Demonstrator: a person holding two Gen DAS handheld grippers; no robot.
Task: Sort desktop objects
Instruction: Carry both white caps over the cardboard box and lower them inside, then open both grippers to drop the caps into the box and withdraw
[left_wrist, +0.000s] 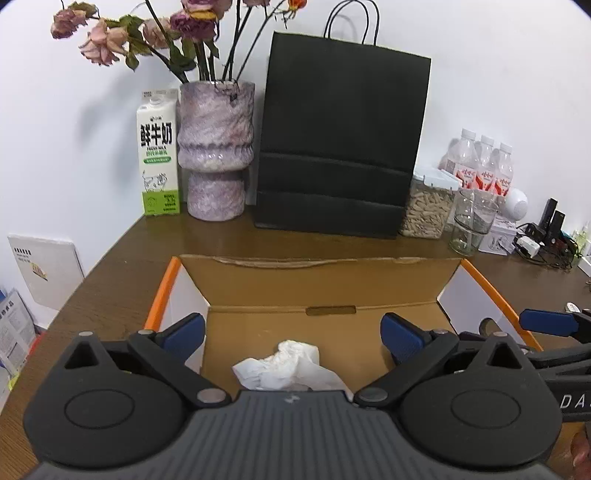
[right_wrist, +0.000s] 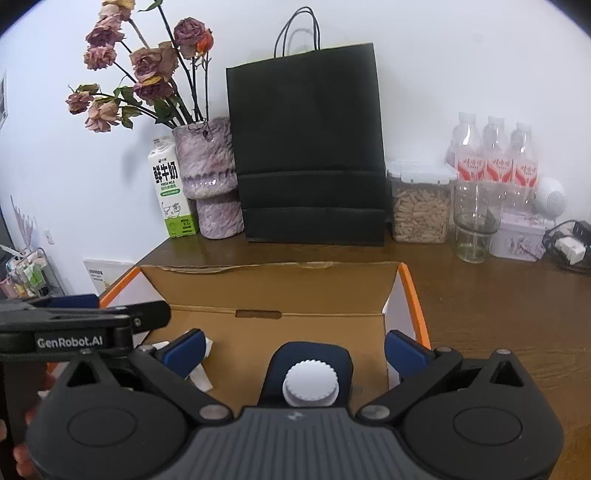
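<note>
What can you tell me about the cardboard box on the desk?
The cardboard box sits open on the brown wooden desk, in front of the black paper bag. Inside it is plain brown cardboard, with a slot cut in the back fold; its side flaps are white with orange edges. A crumpled white tissue lies in it, and a dark blue bottle with a white ribbed cap. Both open grippers hover over it.

left tongs (left_wrist: 293, 338) spread wide, empty | crumpled tissue (left_wrist: 286, 367) below them in cardboard box (left_wrist: 332, 282) | black bag (left_wrist: 340, 136), vase (left_wrist: 216, 151), milk carton (left_wrist: 159, 155) behind on surface (left_wrist: 122, 273)
</note>
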